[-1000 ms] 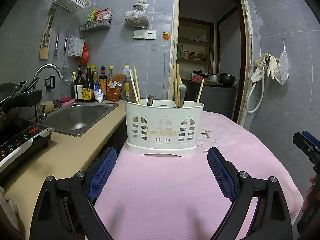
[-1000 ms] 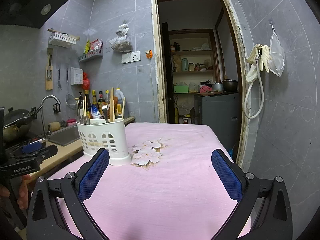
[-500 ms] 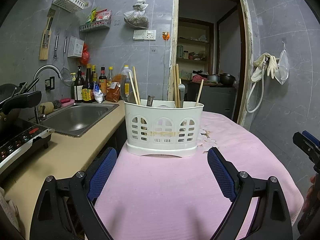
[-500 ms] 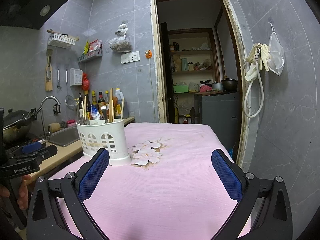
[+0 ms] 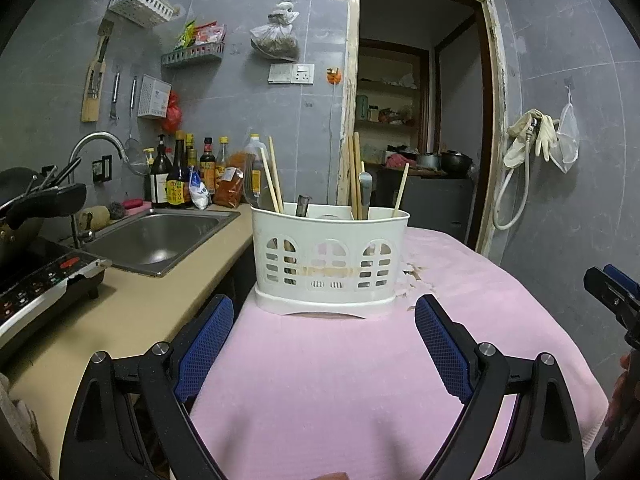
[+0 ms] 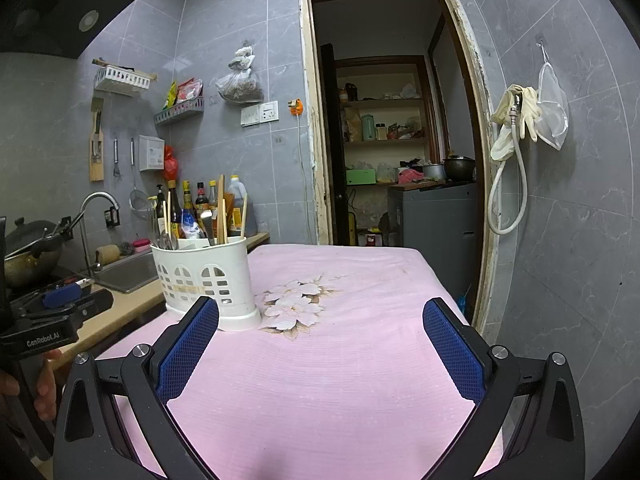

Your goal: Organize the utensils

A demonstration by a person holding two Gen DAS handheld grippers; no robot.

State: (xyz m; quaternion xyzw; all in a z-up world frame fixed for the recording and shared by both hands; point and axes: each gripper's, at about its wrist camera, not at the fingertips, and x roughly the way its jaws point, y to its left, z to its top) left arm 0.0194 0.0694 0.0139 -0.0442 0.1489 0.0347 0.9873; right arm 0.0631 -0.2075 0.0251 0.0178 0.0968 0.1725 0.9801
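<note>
Well off at nine o'clock in the left wrist view lies the steel sink (image 5: pixel 160 240), sunk in the beige counter (image 5: pixel 132 316). Next, at twelve o'clock, a white utensil caddy (image 5: pixel 330 264) stands upright on the pink tablecloth (image 5: pixel 340 380), with chopsticks (image 5: pixel 274 180) and a spoon (image 5: pixel 365 192) sticking up from it. The left gripper (image 5: pixel 324 344) hangs just short of the caddy, jaws spread wide and empty. Over in its own view, the right gripper (image 6: pixel 320 352) is likewise spread apart with nothing between its pads, the caddy at ten o'clock beside the cloth's flower print (image 6: pixel 296 308).
</note>
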